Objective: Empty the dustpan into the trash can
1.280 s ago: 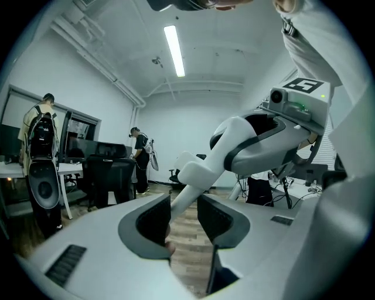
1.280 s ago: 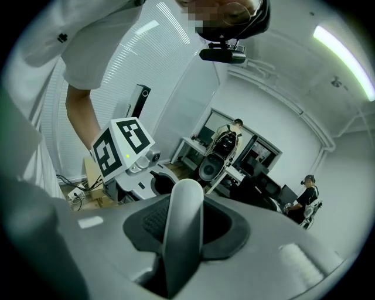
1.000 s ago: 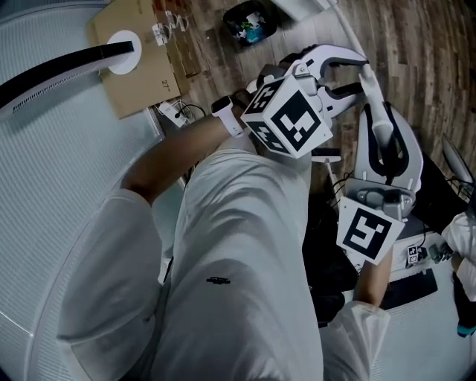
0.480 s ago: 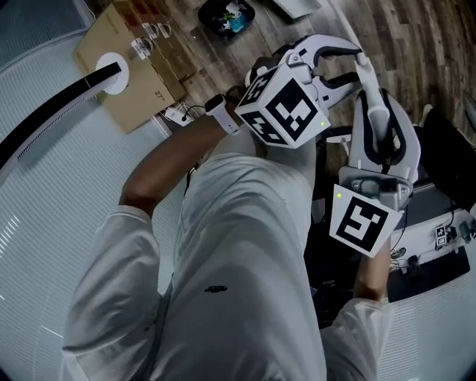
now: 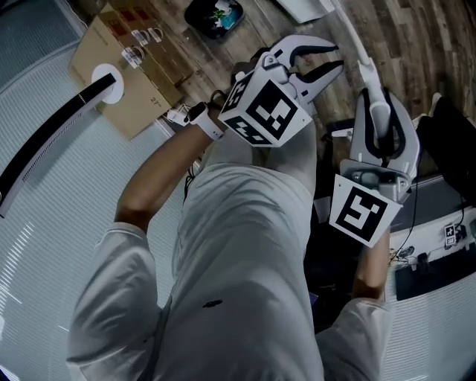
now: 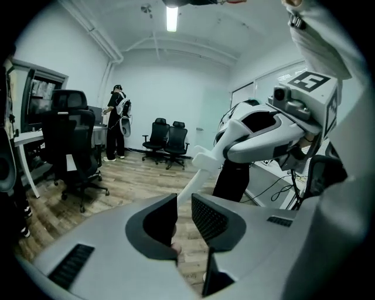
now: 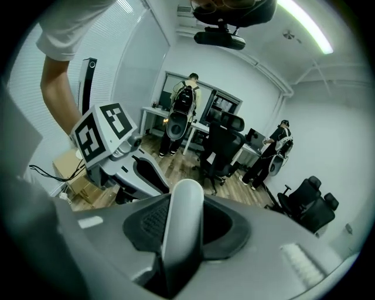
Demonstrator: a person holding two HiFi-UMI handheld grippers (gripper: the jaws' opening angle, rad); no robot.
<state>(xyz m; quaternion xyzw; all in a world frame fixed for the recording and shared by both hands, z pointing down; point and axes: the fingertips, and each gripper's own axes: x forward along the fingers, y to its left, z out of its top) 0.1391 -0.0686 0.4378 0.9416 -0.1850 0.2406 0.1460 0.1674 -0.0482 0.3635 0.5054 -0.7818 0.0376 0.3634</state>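
Right gripper view shows your right tongs (image 7: 182, 233) clamped on the white dustpan handle (image 7: 184, 199), likely stiff, light and slippery, best held there, while your left tongs (image 6: 183, 220), just narrowed, hold nothing.

The long white dustpan handle (image 7: 183, 228) is clamped between the right gripper's (image 5: 378, 97) jaws and slants out over the wooden floor. The black trash can (image 5: 214, 15), colourful litter inside, stands beyond.
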